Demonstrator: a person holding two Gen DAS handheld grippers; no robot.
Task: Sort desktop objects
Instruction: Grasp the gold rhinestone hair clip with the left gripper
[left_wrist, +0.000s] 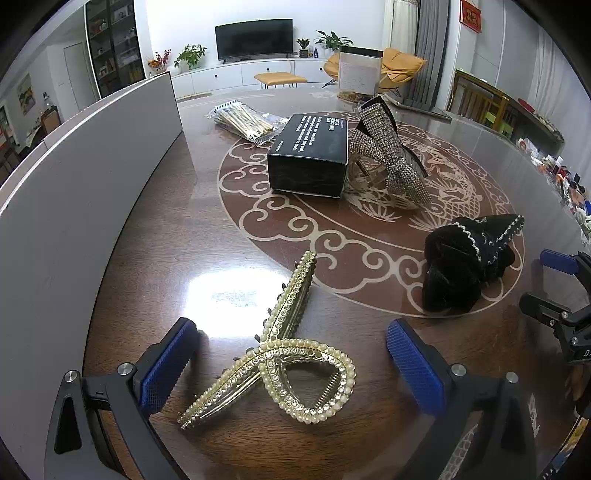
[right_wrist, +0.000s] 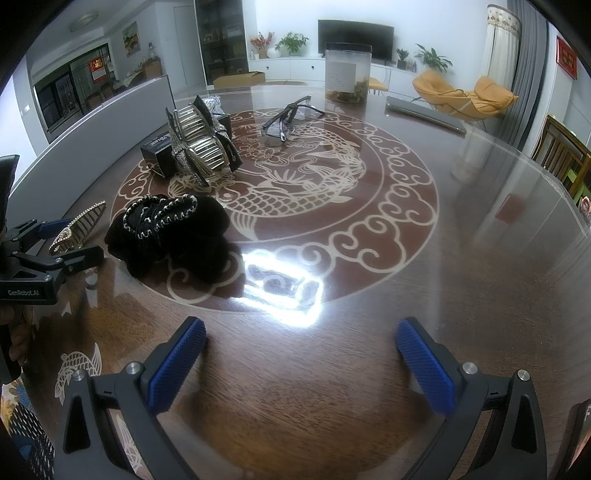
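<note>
Pearl hair claw lies flat on the glossy table, between the left gripper jaws, which stand wide apart and clear of it. Judged light, rigid, brittle at the teeth and beads; likely to skate on glass. Best hold: across the crossing of the two loops. Right gripper jaws apart, empty, over bare table.

I get even, cool indoor light, bright at the far white walls. An overhead lamp throws hard white glare on the glossy table, near centre in both views. Shadows stay short and soft. Fisheye bends the edges; corners go black. Near objects sharp, far room slightly soft.
</note>
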